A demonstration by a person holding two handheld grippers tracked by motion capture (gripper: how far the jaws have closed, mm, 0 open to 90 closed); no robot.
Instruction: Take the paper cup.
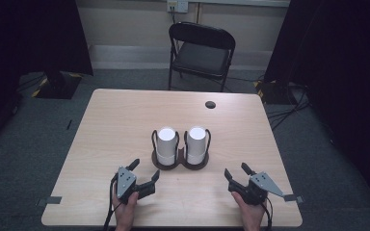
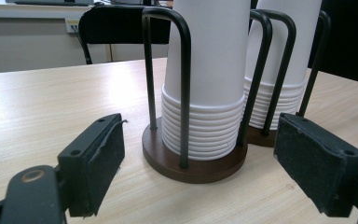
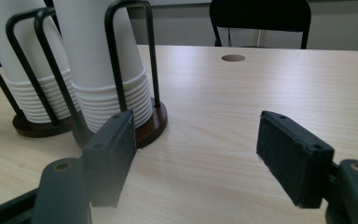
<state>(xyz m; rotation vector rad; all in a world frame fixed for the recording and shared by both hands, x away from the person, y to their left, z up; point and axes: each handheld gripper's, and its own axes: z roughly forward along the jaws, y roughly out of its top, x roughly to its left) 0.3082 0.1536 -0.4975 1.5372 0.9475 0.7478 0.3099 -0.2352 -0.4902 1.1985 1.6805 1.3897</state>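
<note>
Grippers [image 1: 143,172] [image 1: 237,172] flanking cup holder [image 1: 180,164]

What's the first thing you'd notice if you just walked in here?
Two tall stacks of white paper cups stand upside down in a dark brown holder with black wire loops, mid-table. On the pale wooden table, a left gripper and a right gripper wait open near the front edge. A black folding chair stands behind.

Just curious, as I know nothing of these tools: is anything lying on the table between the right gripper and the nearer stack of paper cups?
No. In the high view, only bare table separates the right gripper from the right cup stack.
</note>
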